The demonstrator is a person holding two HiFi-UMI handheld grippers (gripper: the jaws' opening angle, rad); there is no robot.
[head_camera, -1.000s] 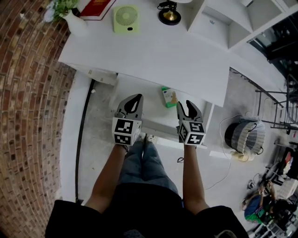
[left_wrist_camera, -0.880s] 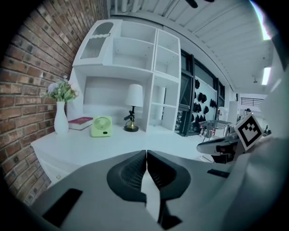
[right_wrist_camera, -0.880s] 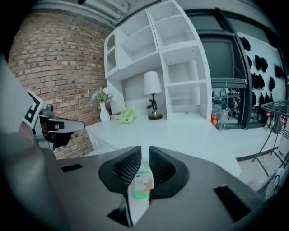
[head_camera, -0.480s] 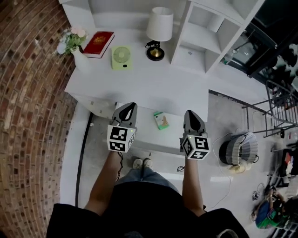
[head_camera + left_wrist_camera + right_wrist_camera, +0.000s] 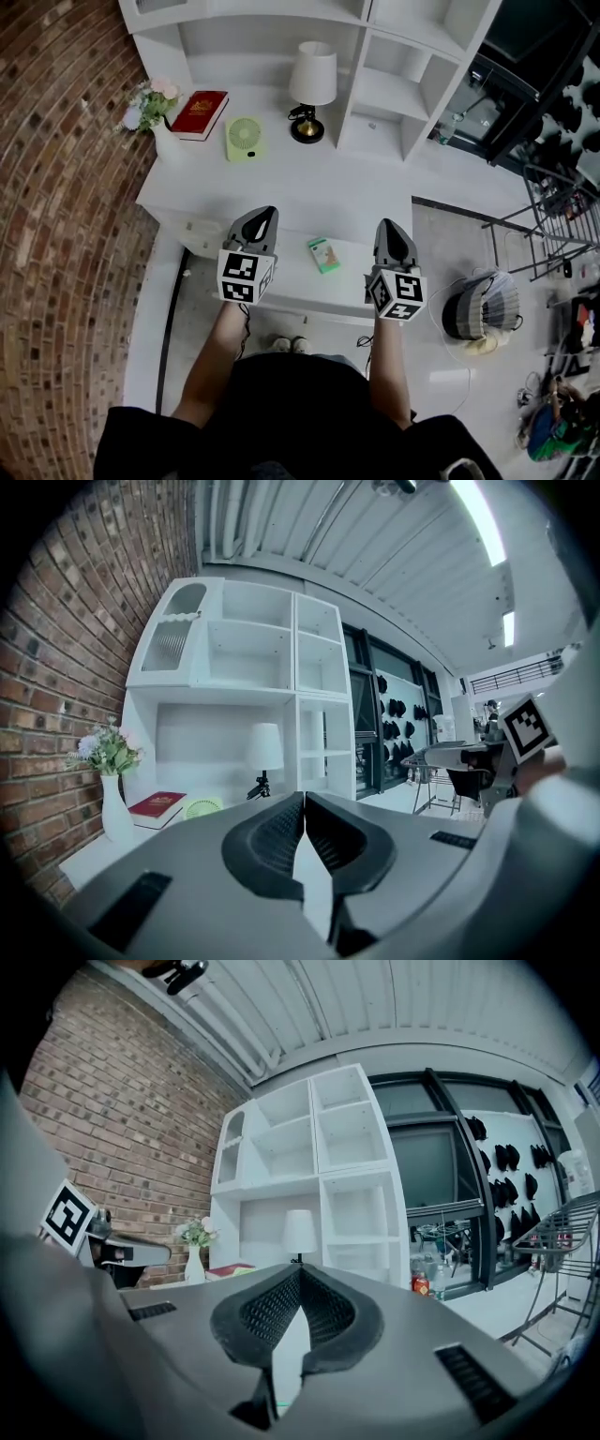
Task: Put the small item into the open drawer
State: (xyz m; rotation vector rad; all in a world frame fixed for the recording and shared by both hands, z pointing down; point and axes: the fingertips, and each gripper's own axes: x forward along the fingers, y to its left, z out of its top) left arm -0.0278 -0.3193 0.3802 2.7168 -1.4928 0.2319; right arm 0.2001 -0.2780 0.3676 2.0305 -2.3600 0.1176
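White desk [image 5: 309, 183] at frame centre; small green-and-white packet [image 5: 323, 254] lies flat in its open drawer [image 5: 295, 281]. Left claw [image 5: 264, 214] and right claw [image 5: 390, 227] both pressed together, empty.

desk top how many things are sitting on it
4: flower vase at the left end, red book beside it, green fan right of the book, lamp further right. Desk front edge partly hidden.

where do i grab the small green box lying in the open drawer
Take the small green box across its two long edges, probably from straight above: it lies flat in the open drawer, slightly skewed, so turn the jaws to match.
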